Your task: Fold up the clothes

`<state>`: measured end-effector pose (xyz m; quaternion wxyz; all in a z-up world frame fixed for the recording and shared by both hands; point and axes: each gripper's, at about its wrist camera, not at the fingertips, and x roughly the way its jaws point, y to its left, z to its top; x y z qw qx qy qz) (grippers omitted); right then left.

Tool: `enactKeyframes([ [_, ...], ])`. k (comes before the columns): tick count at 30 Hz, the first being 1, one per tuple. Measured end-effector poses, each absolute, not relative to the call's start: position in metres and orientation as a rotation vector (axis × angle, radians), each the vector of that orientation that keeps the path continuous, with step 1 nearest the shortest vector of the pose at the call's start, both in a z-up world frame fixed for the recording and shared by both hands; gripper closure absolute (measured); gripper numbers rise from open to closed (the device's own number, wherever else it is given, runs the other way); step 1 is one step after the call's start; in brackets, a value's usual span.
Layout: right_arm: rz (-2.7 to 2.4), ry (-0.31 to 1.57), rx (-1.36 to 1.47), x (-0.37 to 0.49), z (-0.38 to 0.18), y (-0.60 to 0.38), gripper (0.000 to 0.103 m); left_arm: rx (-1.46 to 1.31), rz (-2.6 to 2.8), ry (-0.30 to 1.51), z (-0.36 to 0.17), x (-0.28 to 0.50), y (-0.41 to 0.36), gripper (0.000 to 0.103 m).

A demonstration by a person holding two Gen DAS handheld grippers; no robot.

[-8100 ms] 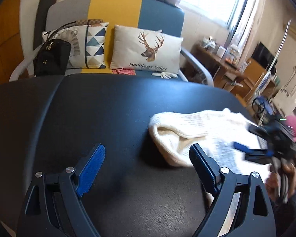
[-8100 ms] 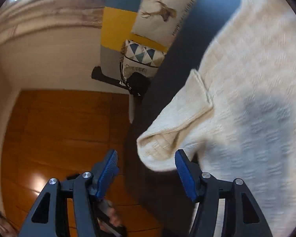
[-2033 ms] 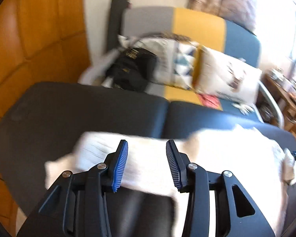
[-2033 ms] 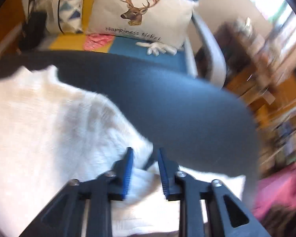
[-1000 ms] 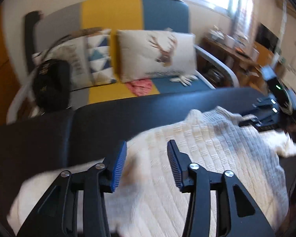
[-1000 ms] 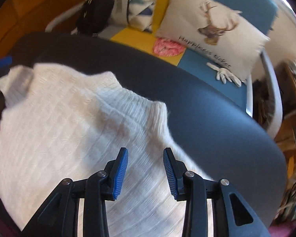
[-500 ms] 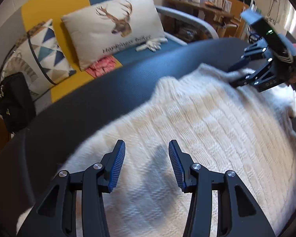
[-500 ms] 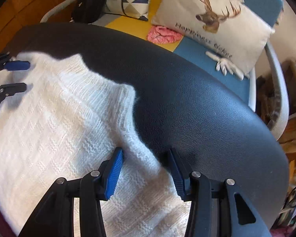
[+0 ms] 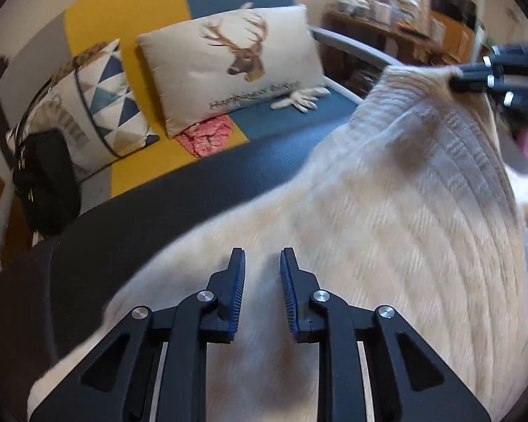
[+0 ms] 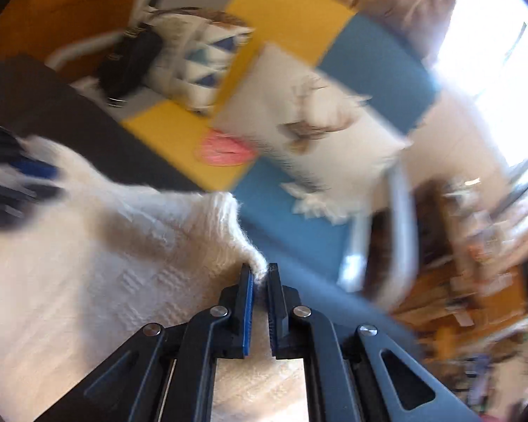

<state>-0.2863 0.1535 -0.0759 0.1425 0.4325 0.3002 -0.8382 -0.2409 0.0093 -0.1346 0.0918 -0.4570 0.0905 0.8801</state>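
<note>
A cream knitted sweater [image 9: 387,228] lies spread over the black padded table [image 9: 123,239]. My left gripper [image 9: 262,274] has its jaws drawn close together, pinching sweater fabric at the near left edge. In the left wrist view the right gripper [image 9: 454,79] holds the sweater's far right corner raised above the table. The right wrist view is blurred by motion. In it my right gripper [image 10: 260,274] is shut on a tip of the sweater [image 10: 105,263]. The left gripper [image 10: 35,172] shows at that view's far left, at the sweater's other corner.
Behind the table stands a sofa with a deer cushion [image 9: 236,70], a triangle-pattern cushion [image 9: 105,105], a black handbag [image 9: 42,183], a pink cloth [image 9: 207,133] and a white glove [image 9: 299,98]. A cluttered wooden desk [image 9: 387,17] is at the back right.
Both grippers went from open to shut on the sweater. The right gripper has lifted its corner off the table and is moving fast.
</note>
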Motion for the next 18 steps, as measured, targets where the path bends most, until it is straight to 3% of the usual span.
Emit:
enactKeyframes([
  [2, -2.437, 0.920, 1.339, -0.304, -0.100, 0.158, 0.084, -1.371, 2.625, 0.180, -0.131, -0.243, 0.000, 0.075],
  [4, -2.435, 0.877, 1.385, -0.305, -0.119, 0.167, 0.085, -1.379, 2.640, 0.122, -0.128, -0.243, -0.011, 0.074],
  [12, -2.397, 0.532, 1.130, -0.218, -0.085, 0.167, 0.077, -1.474, 2.679, 0.312, -0.144, -0.257, -0.039, 0.072],
  [16, -2.312, 0.468, 1.163, -0.184, -0.097, 0.151, 0.077, -1.486, 2.725, 0.398, -0.152, -0.263, -0.047, 0.070],
  [18, -2.305, 0.448, 1.201, -0.174, -0.104, 0.148, 0.077, -1.479, 2.754, 0.333, -0.148, -0.247, -0.060, 0.070],
])
